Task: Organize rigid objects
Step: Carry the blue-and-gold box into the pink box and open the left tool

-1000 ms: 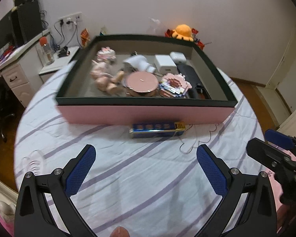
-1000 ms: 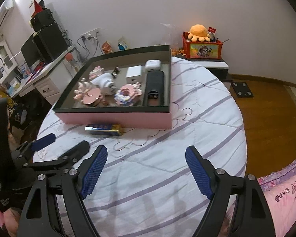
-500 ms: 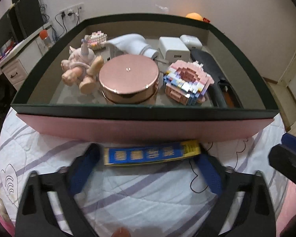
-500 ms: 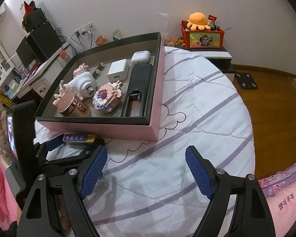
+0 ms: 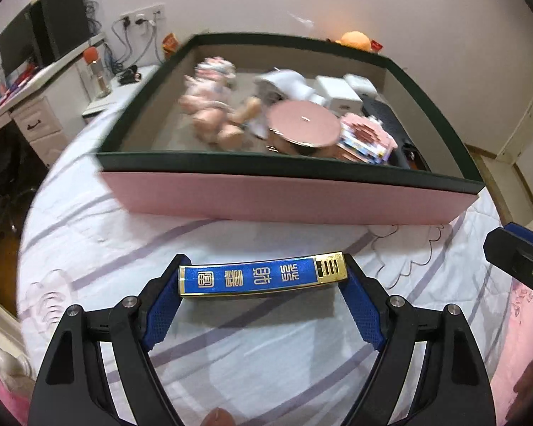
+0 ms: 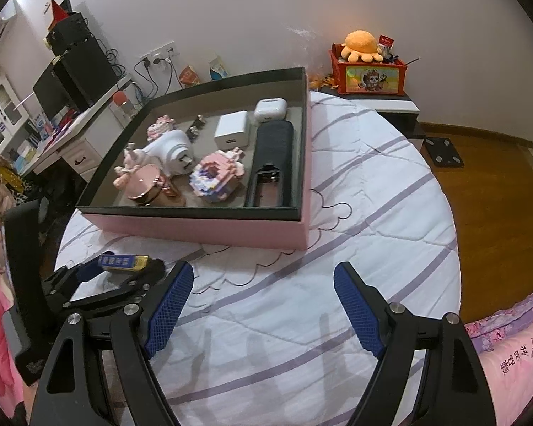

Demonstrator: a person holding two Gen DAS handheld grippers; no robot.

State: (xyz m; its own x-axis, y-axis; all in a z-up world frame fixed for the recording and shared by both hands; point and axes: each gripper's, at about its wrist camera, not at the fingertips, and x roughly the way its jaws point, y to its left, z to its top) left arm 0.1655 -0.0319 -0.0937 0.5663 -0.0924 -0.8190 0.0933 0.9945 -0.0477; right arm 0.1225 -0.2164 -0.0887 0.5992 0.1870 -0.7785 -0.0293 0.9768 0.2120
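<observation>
Now the left gripper (image 5: 263,296) has the blue box (image 5: 263,277) clamped end to end, one pad on each short end, and it hangs just clear of the striped quilt (image 5: 248,348), at about six o'clock from the tray (image 5: 287,198). That box looks light and stiff, a slim glossy carton with gold trim. Glossy means slippery, I'd say, and the grip along the long axis leaves little pad on each end, so a twist could let it pivot or slide out. A hold across the narrow width, near the middle, would sit firmer. It should not crush easily, though hard pressure on the ends might dent the corners.

Over on the other side, the right gripper (image 6: 263,305) hangs spread wide with nothing between its fingers, above the quilt at five o'clock from the tray. Inside the tray, the free floor is at the left, nine o'clock of the pink figurine (image 6: 126,170).
</observation>
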